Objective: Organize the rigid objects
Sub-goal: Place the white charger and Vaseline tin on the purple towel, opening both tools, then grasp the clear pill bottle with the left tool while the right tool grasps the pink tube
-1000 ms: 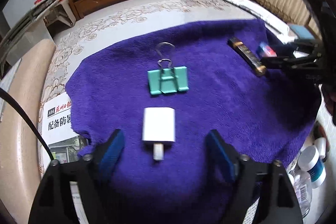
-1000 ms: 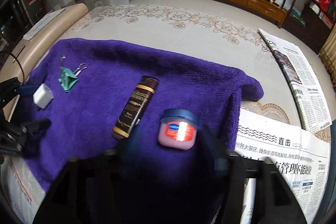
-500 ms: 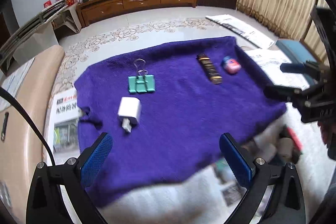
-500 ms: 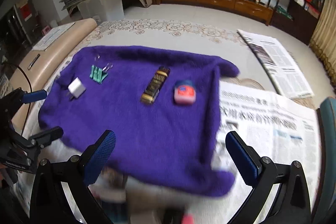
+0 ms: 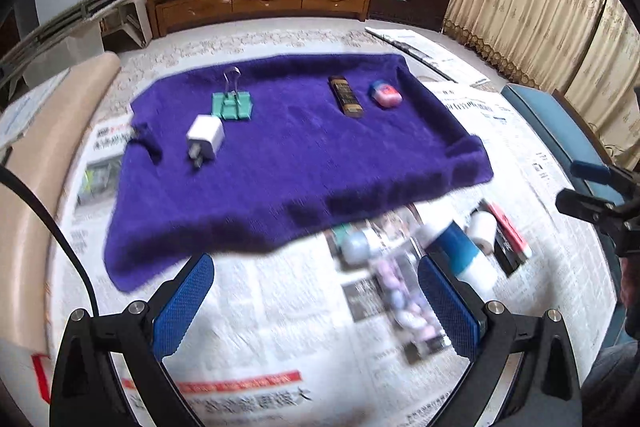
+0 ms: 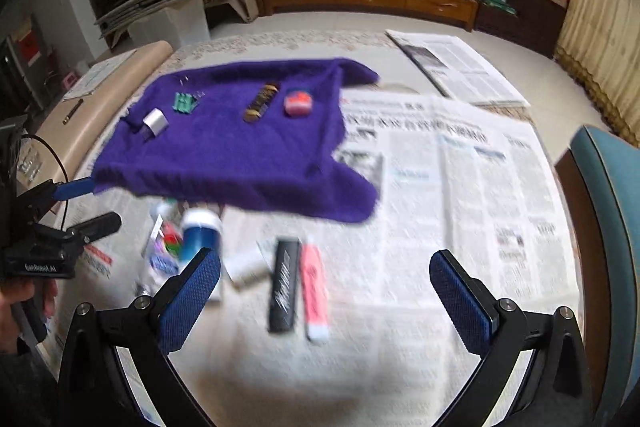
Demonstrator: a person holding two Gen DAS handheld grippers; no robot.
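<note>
Below the purple towel (image 6: 224, 155), loose items wait; both grippers, left (image 5: 316, 307) and right (image 6: 325, 301), hang wide, empty: approach one piece squarely.

Purple towel (image 5: 304, 163) holds white charger (image 5: 205, 137), teal binder clip (image 5: 233, 105), brown tube (image 5: 346, 96), pink tin (image 5: 385, 93).

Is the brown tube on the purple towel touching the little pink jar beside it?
Apart. The left wrist view shows a strip of purple towel between the brown tube and the pink jar.
</note>
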